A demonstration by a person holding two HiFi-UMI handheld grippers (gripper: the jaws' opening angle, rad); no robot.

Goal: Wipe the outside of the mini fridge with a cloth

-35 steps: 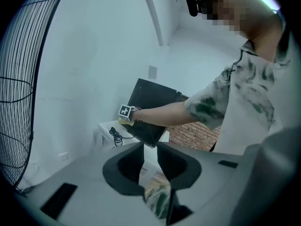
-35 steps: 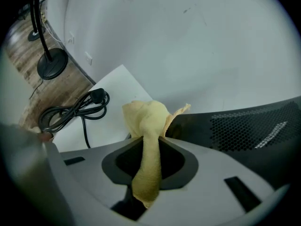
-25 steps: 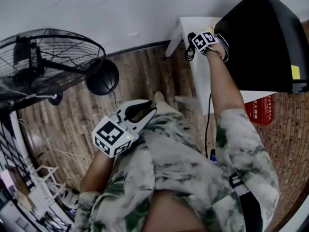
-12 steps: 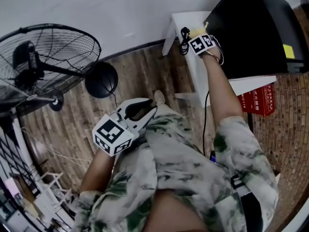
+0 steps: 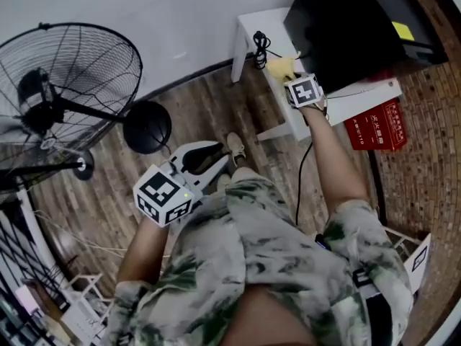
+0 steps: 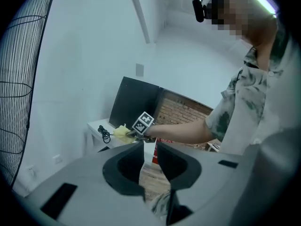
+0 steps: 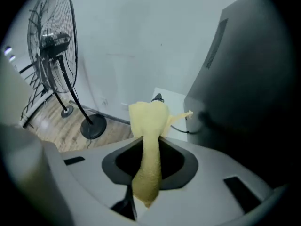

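The black mini fridge [image 5: 353, 20] stands on a white table [image 5: 248, 24] against the wall. My right gripper [image 5: 289, 76] is shut on a yellow cloth [image 5: 279, 66], held at the fridge's near lower corner. In the right gripper view the cloth [image 7: 148, 121] hangs out between the jaws of the right gripper [image 7: 150, 142], and the fridge [image 7: 249, 79] fills the right side. My left gripper [image 5: 214, 152] is held low by my body, far from the fridge. Its jaws [image 6: 150, 147] stand a narrow gap apart and hold nothing. From there I see the cloth [image 6: 121, 132] and the fridge [image 6: 134, 102].
A coiled black cable [image 5: 259, 45] lies on the table beside the cloth. A large floor fan [image 5: 65, 85] with a round black base [image 5: 148, 127] stands to the left. A red box [image 5: 374, 125] sits on the floor beside the table.
The right gripper and the cloth have slid along the fridge's side toward me, down to its near corner. The left gripper has stayed by my body.
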